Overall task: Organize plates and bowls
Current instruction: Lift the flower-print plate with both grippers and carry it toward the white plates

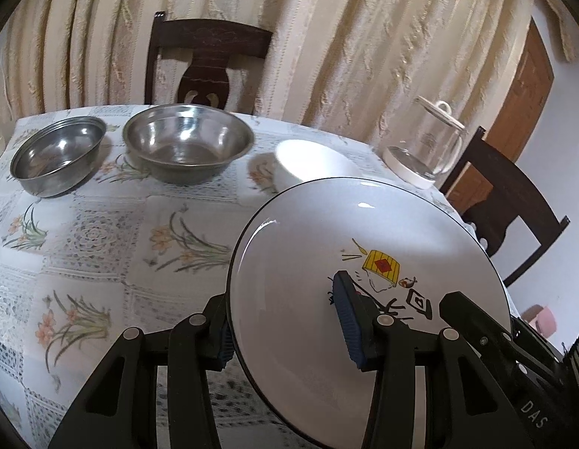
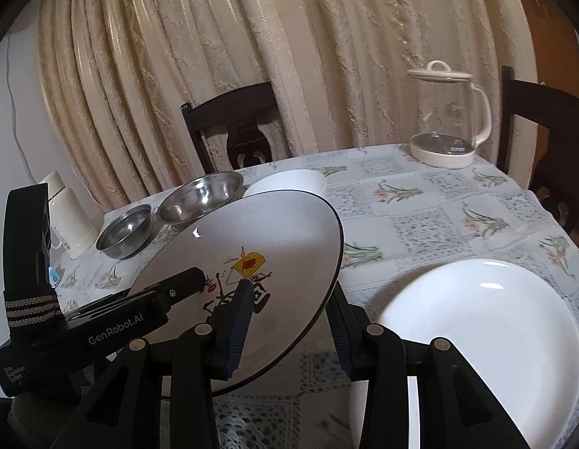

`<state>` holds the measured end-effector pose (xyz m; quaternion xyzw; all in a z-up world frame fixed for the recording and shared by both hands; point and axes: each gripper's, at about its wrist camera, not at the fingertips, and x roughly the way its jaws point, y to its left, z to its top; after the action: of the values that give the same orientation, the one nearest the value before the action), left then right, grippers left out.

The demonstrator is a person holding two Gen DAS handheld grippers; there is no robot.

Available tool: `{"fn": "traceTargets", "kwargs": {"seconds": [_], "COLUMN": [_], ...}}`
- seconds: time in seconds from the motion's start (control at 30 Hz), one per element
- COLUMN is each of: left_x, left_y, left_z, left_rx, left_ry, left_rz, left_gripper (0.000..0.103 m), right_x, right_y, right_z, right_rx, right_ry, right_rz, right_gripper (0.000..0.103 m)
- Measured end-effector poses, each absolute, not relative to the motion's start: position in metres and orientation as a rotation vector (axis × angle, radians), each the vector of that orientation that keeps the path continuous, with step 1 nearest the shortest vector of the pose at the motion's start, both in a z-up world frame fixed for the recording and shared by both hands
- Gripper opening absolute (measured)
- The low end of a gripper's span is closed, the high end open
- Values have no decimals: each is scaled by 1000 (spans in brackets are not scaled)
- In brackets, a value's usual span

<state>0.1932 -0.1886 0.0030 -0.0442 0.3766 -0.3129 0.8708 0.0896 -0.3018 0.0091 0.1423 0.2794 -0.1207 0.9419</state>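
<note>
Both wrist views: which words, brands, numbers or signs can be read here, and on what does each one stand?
"GenRobot.AI": white letters on the black body of the left gripper, seen in the right wrist view.
"DAS": white letters on the black body of the right gripper, cut off at the edge of the left wrist view.
Small white label on the left gripper's rear end: too blurred to read.
Markings on the clear glass kettle: too small to read.
The drawing on the black-rimmed white plate holds no readable words.

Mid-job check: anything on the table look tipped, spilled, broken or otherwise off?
Nothing spilled or broken. The only unusual thing is the decorated plate, held tilted off the table by both the left tool and the right tool. Both steel bowls sit upright.
</note>
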Motion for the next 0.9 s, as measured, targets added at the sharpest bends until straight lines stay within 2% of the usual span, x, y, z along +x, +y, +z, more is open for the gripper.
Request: {"fn": "traceTargets", "kwargs": {"seconds": [0.9], "left_x": [130], "left_y": [-257], "left_z": [14], "left_rx": [3], "left_ry": [795], "left_rz": [-801], "left_gripper": [47], "right_x": [10], "right_y": [-346], "right_z": [17], "right_rx": [371], "right_ry": [533], "right_rz": [-392], "right_gripper": [42]}}
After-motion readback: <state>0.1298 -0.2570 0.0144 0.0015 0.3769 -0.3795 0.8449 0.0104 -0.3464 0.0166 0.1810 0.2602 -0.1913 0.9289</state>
